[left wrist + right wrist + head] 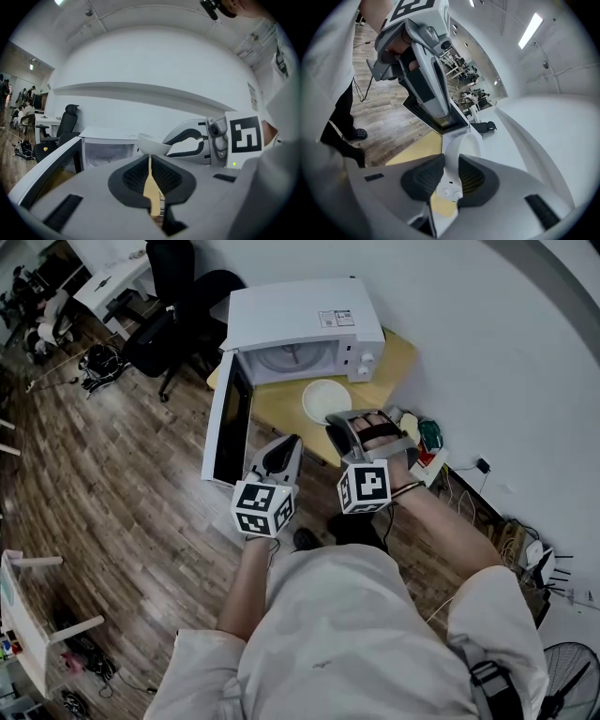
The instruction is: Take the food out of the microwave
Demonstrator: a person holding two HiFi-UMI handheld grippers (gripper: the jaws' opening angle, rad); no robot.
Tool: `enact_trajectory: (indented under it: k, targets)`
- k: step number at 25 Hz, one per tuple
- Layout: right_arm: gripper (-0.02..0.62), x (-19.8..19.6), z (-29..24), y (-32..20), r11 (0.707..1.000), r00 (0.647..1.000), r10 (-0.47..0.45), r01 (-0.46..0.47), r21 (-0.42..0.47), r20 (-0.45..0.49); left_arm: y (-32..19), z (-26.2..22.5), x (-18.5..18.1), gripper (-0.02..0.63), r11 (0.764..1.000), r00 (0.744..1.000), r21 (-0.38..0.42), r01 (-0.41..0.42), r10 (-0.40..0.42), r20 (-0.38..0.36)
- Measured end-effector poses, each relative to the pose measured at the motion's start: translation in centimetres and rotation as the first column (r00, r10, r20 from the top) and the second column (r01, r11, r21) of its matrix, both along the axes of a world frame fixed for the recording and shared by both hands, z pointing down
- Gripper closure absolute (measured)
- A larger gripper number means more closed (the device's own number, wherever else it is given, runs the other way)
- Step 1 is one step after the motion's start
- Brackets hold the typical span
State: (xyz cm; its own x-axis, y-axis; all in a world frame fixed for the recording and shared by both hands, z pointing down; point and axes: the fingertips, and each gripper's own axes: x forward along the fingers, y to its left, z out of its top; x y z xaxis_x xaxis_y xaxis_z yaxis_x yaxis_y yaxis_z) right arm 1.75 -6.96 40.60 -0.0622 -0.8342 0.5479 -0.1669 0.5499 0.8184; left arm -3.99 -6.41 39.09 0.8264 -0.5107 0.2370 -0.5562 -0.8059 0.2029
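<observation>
The job looks mostly done. The microwave (300,329) sits at 12 o'clock in the head view with its door (225,423) swung wide toward 7 o'clock. The cavity shows only the bare turntable, so nothing seems left inside. The white bowl (323,399) is outside the oven, over the yellow worktop (281,418), just at 6 o'clock of the opening.

The right tongs (337,423) are clenched on the near rim of the bowl. The right gripper view shows the bowl's wall (461,150) pinched between the two pads. Whether the bowl rests on the worktop or hangs just above it cannot be told from these views. The bowl's inside reads as plain white from above, so the food itself cannot be made out.

The left tongs (286,451) hover near the door's free edge, at about 8 o'clock of the bowl and apart from it. Their jaws are drawn together with only a thin slit between them, and they carry nothing. The bowl (152,144) and the right tongs (197,143) lie beyond them.

What is probably left is to settle the bowl firmly on the worktop, if it is not down already, and let go of the rim. Shutting the door would fall to the free left tongs. The thin rim grip could let the bowl tip if it is carried far.
</observation>
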Motion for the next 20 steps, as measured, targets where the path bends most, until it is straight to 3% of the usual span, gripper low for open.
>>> enact_trajectory:
  k: [20]
  targets:
    - [0.503,-0.56,0.55,0.31,1.0,1.0,0.011,-0.011,-0.008,0.002,0.15,0.6,-0.27,0.589,1.0,1.0,-0.014,-0.015,0.015,0.008]
